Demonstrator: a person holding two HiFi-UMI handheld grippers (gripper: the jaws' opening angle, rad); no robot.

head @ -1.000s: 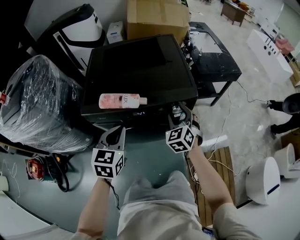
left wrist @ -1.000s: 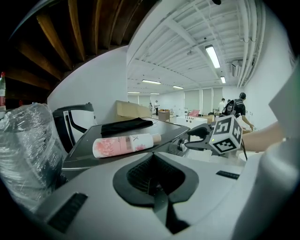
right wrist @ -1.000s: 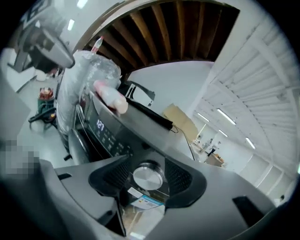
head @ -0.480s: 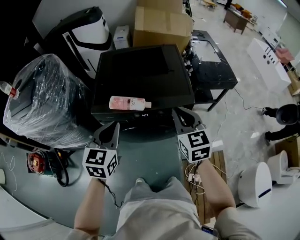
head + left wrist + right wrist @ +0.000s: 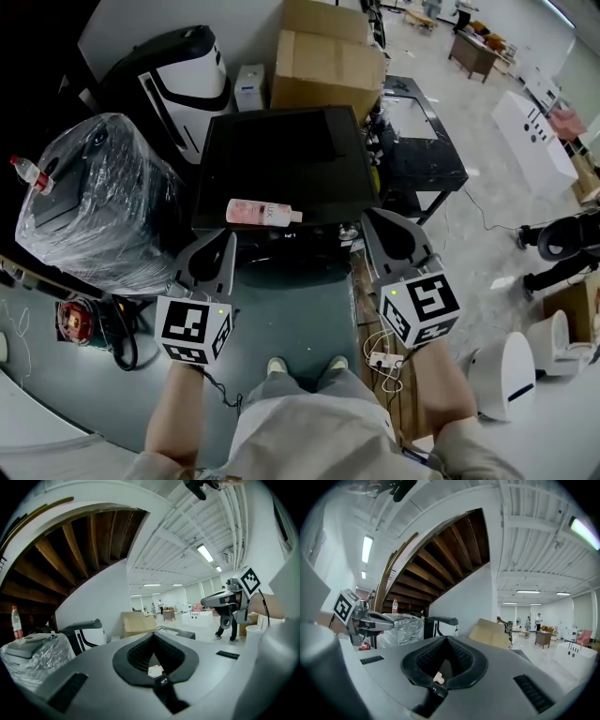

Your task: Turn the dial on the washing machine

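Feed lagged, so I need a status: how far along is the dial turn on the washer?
Done: cannot tell, the dial is too small to read. In hand: nothing; left hand-held gripper shut, right hand-held gripper just closed on nothing, both clear of the washer. Left: check the dial, turn it if needed.

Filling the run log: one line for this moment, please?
left tongs: shut, empty | right tongs: just closed, empty | both clear of washing machine | pink bottle on top
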